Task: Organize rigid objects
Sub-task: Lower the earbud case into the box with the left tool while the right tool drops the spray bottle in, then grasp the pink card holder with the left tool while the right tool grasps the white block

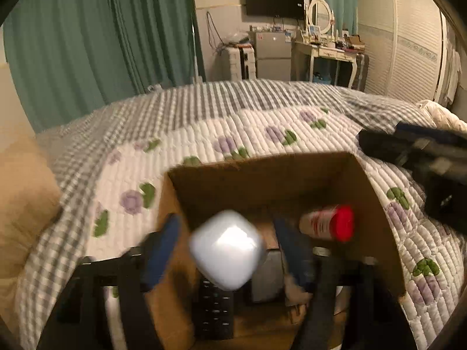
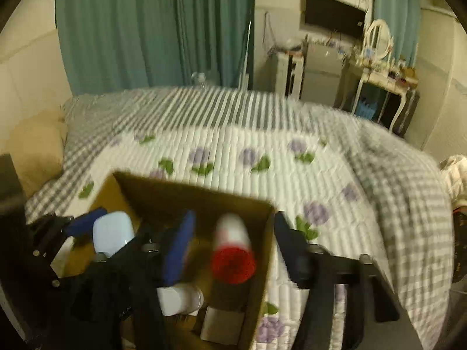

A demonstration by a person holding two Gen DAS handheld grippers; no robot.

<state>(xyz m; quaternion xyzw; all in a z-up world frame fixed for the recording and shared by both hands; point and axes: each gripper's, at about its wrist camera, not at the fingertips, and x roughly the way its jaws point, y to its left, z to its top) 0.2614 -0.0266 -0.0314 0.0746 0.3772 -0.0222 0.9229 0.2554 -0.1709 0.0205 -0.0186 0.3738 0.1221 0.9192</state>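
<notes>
A brown cardboard box [image 1: 262, 172] sits on a quilted bed. My left gripper [image 1: 227, 248] hangs over it with its fingers wide apart; a white rounded case [image 1: 226, 249] is between them, blurred, touching neither. A red-capped bottle [image 1: 329, 223] lies in the box, with a black remote [image 1: 214, 309] and a grey block [image 1: 268, 274]. My right gripper [image 2: 233, 245] is open over the box's [image 2: 186, 189] right wall, the red-capped bottle [image 2: 232, 250] loose between its fingers. The white case [image 2: 112, 233] and the left gripper [image 2: 84, 224] show at left.
The bed has a white floral quilt [image 1: 233, 128] with grey check borders. A tan pillow [image 1: 20, 204] lies at left. A white jar [image 2: 179, 300] and a grey block [image 2: 223, 325] lie in the box. Green curtains, a fridge and a dressing table stand behind.
</notes>
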